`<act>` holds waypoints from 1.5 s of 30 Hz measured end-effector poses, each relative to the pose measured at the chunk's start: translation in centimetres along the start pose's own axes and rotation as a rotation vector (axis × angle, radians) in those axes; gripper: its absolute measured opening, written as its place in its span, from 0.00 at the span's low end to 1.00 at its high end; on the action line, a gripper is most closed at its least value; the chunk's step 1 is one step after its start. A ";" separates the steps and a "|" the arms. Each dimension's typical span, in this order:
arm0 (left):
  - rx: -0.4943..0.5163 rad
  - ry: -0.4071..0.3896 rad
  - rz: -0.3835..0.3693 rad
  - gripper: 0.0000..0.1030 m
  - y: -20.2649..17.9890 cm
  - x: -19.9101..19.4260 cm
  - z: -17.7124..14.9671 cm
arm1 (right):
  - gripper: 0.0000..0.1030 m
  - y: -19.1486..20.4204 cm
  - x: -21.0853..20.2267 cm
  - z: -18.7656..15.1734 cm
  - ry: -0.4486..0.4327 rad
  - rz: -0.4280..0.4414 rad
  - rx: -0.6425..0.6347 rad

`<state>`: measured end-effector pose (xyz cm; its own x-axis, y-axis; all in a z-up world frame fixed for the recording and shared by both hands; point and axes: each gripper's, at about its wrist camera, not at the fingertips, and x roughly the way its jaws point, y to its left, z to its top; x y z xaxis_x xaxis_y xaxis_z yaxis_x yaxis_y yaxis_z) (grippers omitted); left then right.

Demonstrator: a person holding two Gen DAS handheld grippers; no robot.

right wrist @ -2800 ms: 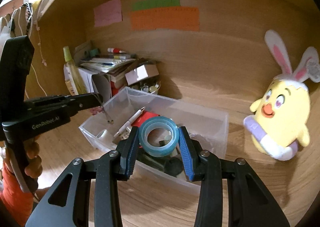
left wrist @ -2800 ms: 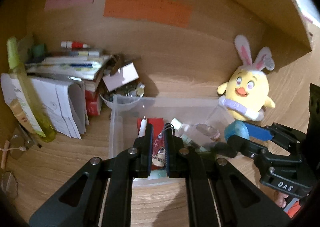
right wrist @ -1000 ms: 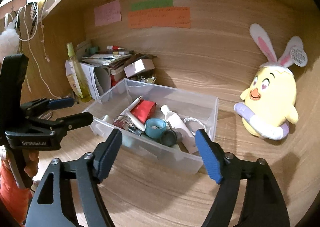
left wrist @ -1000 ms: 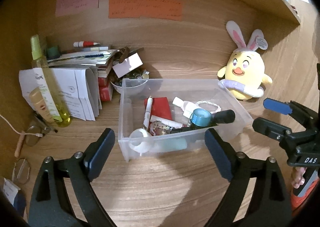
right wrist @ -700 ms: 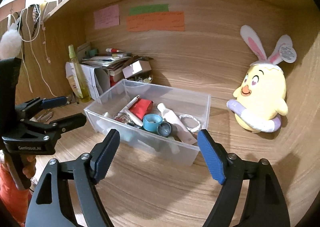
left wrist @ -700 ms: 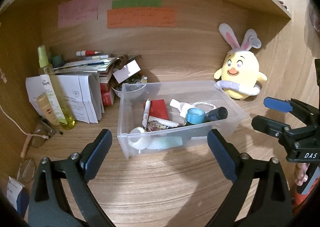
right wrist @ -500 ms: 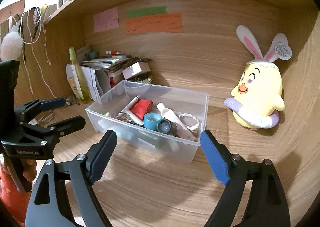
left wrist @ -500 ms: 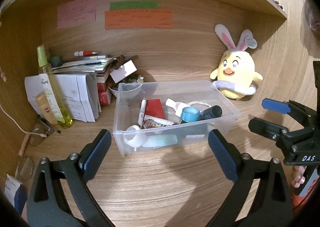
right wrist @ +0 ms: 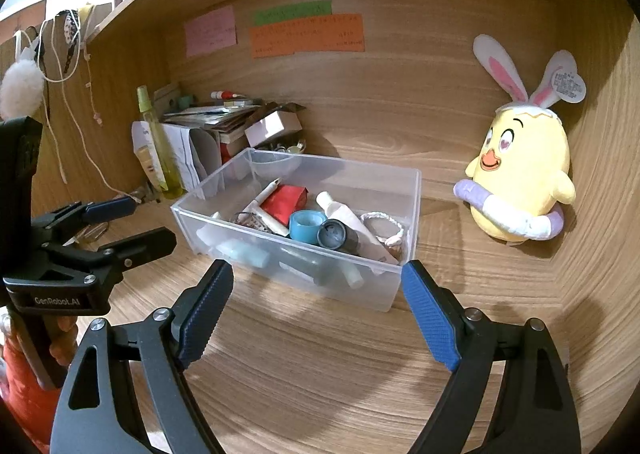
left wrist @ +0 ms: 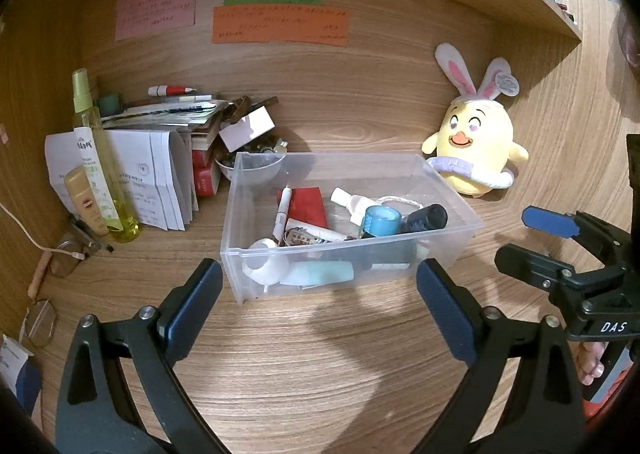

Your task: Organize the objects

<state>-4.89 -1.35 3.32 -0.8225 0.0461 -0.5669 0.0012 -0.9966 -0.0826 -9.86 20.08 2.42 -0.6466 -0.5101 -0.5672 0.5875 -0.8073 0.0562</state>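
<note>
A clear plastic bin (left wrist: pixel 452 193) (right wrist: pixel 414 209) sits on the wooden desk. In it lie a blue tape roll (left wrist: pixel 382 219) (right wrist: pixel 306 225), a dark capped bottle (left wrist: pixel 426 217) (right wrist: pixel 336 236), a red packet (left wrist: pixel 306 203) (right wrist: pixel 286 199), a white pen (left wrist: pixel 282 209), a white tube (right wrist: pixel 346 215) and a white cord loop (right wrist: pixel 382 228). My left gripper (left wrist: pixel 320 316) is open and empty, in front of the bin. My right gripper (right wrist: pixel 318 316) is open and empty, also in front of the bin; it shows at the right of the left wrist view (left wrist: pixel 536 240).
A yellow plush chick with bunny ears (left wrist: pixel 474 145) (right wrist: pixel 520 185) stands right of the bin. A pile of papers and boxes (left wrist: pixel 160 145), a tall yellow bottle (left wrist: pixel 100 165) and a small bowl (left wrist: pixel 254 169) crowd the back left. Glasses (left wrist: pixel 40 324) lie at the left edge.
Both grippers opened and let go over the bin; the blue tape roll now lies in it. Both then drew back and up, away from the bin.
</note>
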 end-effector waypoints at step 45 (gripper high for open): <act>-0.015 0.016 -0.017 0.96 -0.4 0.3 -0.2 | 0.82 -0.3 0.5 -0.1 0.026 0.018 0.019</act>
<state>-5.00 -0.91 2.99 -0.8132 0.0637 -0.5784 -0.0036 -0.9945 -0.1046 -10.33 20.11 2.04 -0.6231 -0.5171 -0.5868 0.5894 -0.8036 0.0822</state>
